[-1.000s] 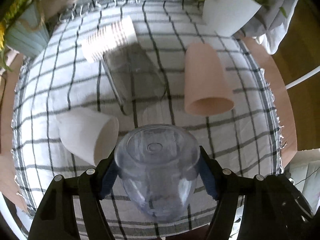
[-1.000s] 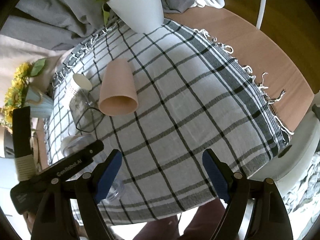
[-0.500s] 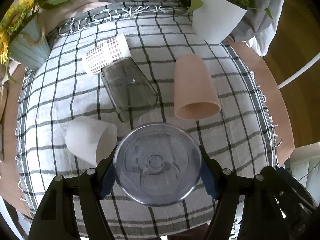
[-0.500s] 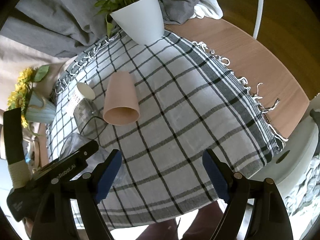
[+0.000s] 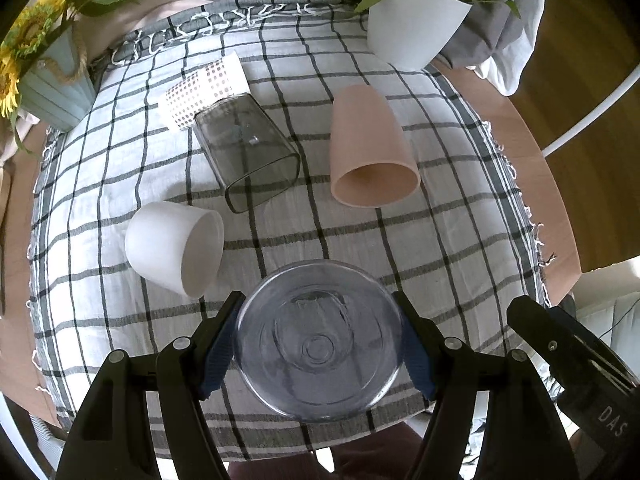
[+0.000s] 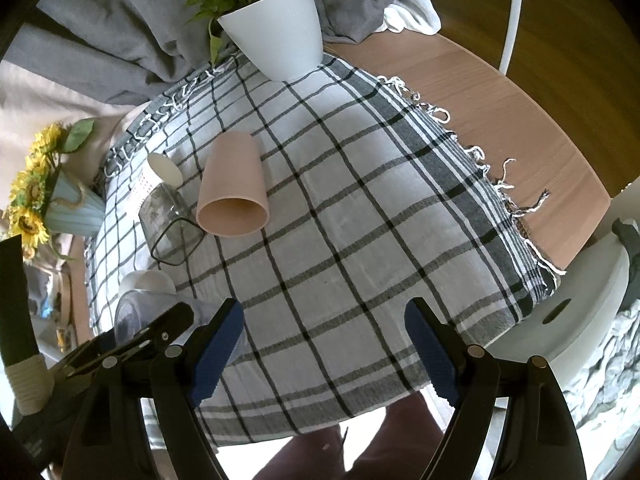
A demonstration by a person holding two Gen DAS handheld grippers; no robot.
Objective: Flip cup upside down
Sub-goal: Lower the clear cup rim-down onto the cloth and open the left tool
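My left gripper (image 5: 318, 342) is shut on a clear bluish plastic cup (image 5: 318, 338), its blue pads pressing both sides. The cup's round base faces the camera, held over the near part of the checked cloth (image 5: 400, 248). In the right wrist view the same cup (image 6: 132, 312) shows at the lower left, behind the left gripper's black finger. My right gripper (image 6: 324, 344) is open and empty over the cloth's near edge.
Lying on their sides on the cloth: a pink cup (image 5: 370, 148), a smoky glass tumbler (image 5: 248, 156), a white cup (image 5: 176, 248), a dotted paper cup (image 5: 204, 90). A white plant pot (image 5: 412, 32) and a sunflower vase (image 5: 52, 88) stand at the back.
The left gripper has turned the clear cup from lying sideways until its base faces the camera, and has drawn back and up from the other cups. The right gripper stayed open.
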